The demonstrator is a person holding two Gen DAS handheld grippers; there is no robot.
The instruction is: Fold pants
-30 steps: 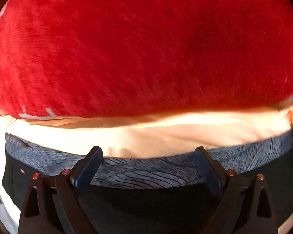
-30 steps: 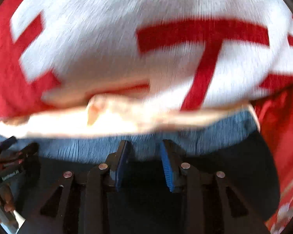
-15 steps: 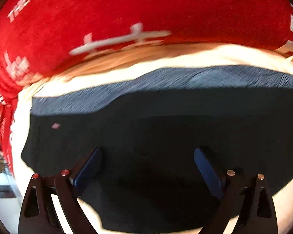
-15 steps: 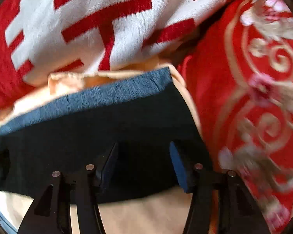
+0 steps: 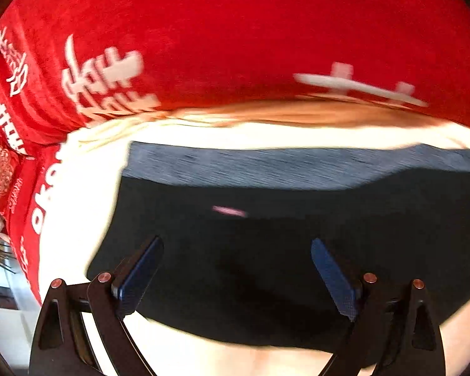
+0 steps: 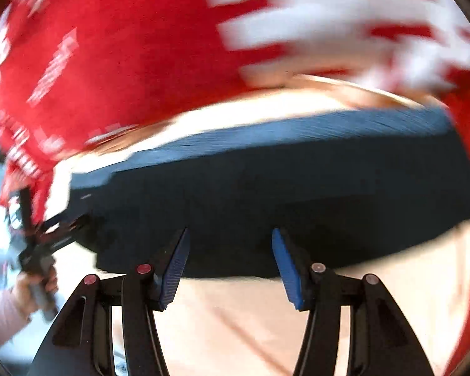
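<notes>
The pants (image 5: 266, 250) are matt black cloth with a ribbed grey knit waistband (image 5: 282, 166), lying on smooth pale fabric (image 6: 266, 329) beside fuzzy red cloth (image 5: 235, 31) printed white.

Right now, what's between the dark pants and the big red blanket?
A strip of pale cream sheet separates the pants from the red blanket. It shows in both wrist views, though blurred.

Behind it all there's a red blanket (image 5: 235, 37) with white lettering, big white blocks on it in the right view. Under that a cream sheet (image 6: 235, 319), pretty blurry everywhere.
</notes>
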